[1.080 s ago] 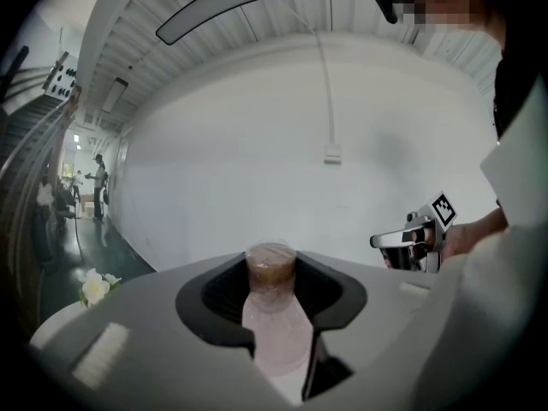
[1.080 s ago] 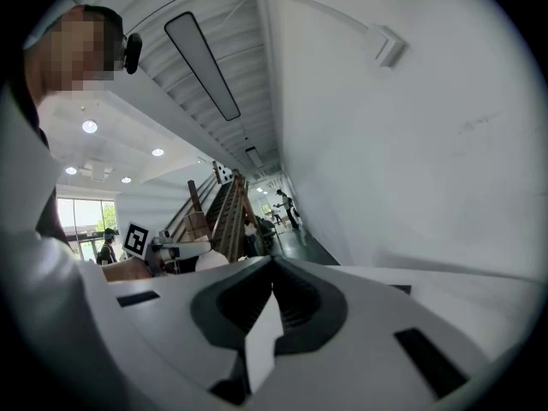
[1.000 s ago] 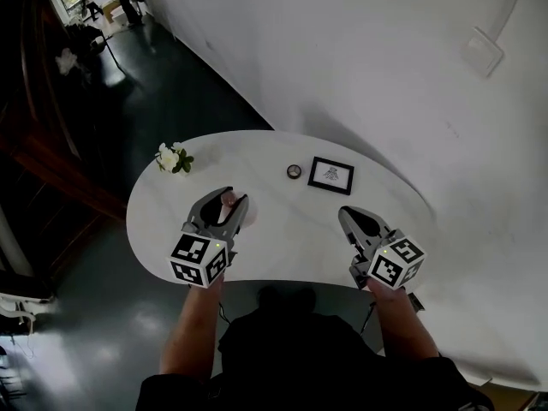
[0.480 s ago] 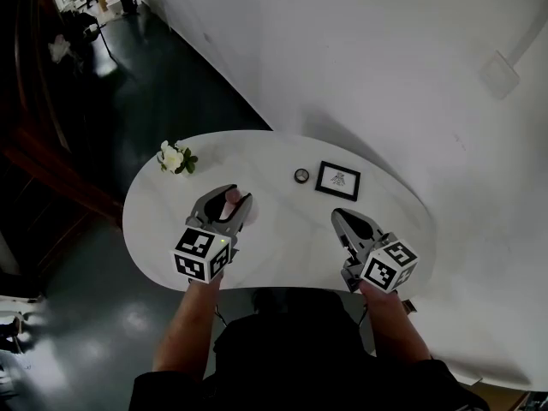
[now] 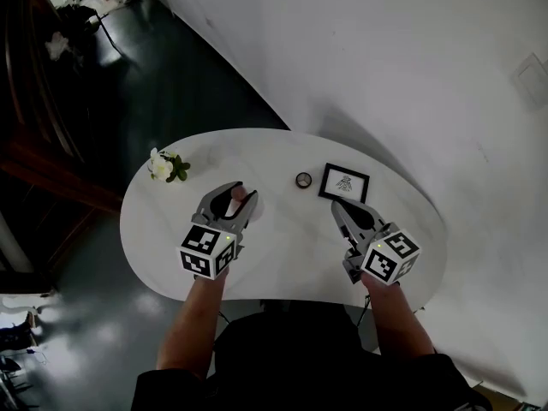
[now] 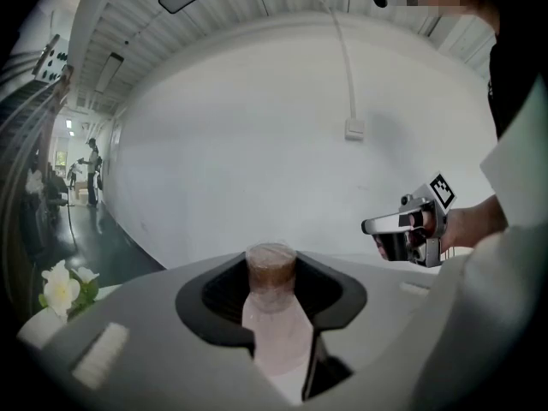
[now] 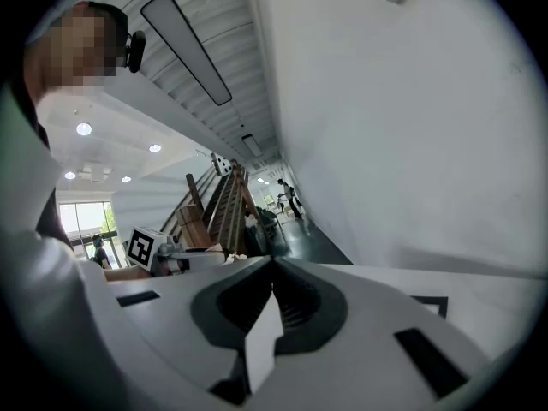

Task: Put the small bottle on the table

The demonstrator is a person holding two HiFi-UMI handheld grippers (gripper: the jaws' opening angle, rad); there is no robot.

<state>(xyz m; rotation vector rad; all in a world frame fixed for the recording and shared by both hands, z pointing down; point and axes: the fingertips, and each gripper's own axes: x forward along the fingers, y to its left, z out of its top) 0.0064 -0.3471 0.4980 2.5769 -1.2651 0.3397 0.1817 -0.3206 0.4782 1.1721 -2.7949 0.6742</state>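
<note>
Three items on table (image 5: 282, 259): flower (image 5: 167, 167) at left, dark ring (image 5: 304, 180) and framed picture (image 5: 344, 182) ahead of right gripper (image 5: 341, 211), jaws together. Left gripper (image 5: 237, 194) clamps small bottle (image 6: 272, 311).

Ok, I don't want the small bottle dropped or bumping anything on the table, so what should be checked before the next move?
1. Grip: left claw closed on the small bottle, cap up: ok.
2. Landing spot: bare table top below that claw: ok.
3. Neighbours: flower, small round thing and framed picture all stand apart from the bottle: ok.
4. Right claw shut, empty, off to the side: ok.
5. Bottle's base touching the table: cannot tell.
</note>
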